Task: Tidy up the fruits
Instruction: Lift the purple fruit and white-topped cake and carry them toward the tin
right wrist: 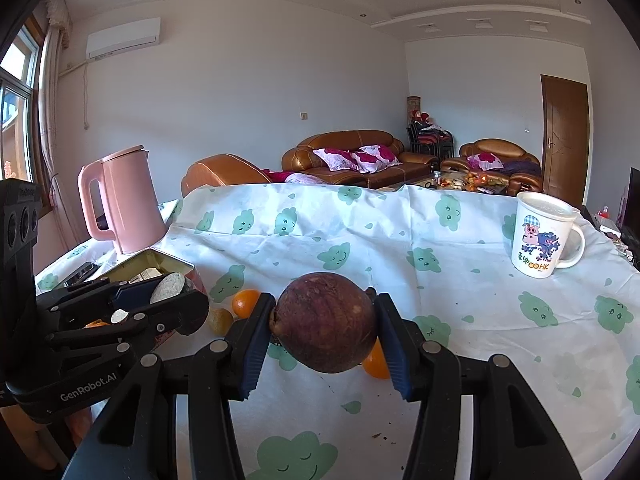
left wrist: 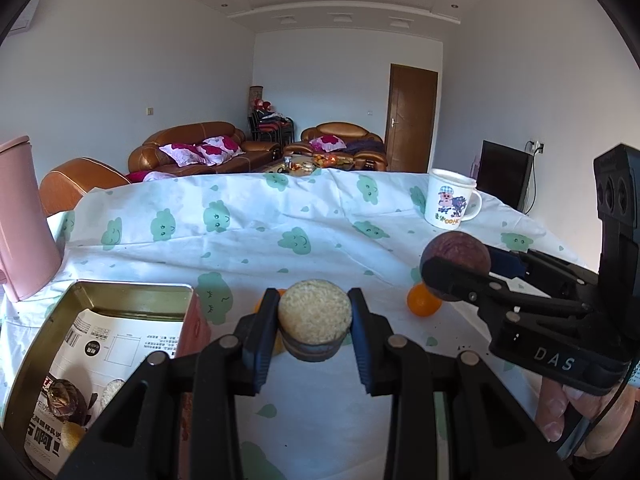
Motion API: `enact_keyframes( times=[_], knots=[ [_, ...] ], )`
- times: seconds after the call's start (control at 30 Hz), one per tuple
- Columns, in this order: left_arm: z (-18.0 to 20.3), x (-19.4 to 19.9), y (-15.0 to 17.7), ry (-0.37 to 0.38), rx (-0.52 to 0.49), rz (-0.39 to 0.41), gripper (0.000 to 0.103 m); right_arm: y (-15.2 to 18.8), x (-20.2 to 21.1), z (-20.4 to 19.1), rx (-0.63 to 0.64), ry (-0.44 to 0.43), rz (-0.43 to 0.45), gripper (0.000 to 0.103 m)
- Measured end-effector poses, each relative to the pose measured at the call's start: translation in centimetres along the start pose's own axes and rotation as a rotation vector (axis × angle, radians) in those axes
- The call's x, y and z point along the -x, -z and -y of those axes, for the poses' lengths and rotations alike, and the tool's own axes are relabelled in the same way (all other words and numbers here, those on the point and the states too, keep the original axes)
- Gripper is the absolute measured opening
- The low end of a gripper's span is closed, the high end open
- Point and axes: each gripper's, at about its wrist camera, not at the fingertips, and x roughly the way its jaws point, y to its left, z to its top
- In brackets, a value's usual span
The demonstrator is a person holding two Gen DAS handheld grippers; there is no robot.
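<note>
Above the cloud-print tabletop (right wrist: 460, 320), an open tin (left wrist: 132, 292) waits near its left edge; the right gripper (right wrist: 325, 326) clamps a purple-brown fruit (right wrist: 326, 320), the left gripper (left wrist: 315, 322) a pale-topped piece (left wrist: 315, 314), perhaps halved fruit. Both appear mid-carry; next, lowering each into the tin.

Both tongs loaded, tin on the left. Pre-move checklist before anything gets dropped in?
1. Left tongs gripping the pale-topped round piece: ok, pads press both sides.
2. Right tongs gripping the dark purple fruit: ok, clamped on both sides.
3. Open tin free to receive: ok, lid off, printed packet and some room inside.
4. Left piece over the tin: not ok, it hangs right of the tin's rim.
5. Tongs apart from each other: ok, a gap shows in both views.
6. Loose oranges on the cloth stable: cannot tell.
</note>
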Motion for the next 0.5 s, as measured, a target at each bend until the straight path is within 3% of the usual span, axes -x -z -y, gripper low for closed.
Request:
enact_keyframes(
  times=[0.5],
  knots=[
    [0.3, 1.5, 0.2, -0.03, -0.015, 0.078, 0.036, 0.1, 1.0, -0.4, 0.024, -0.005, 0.058, 0.053]
  ],
)
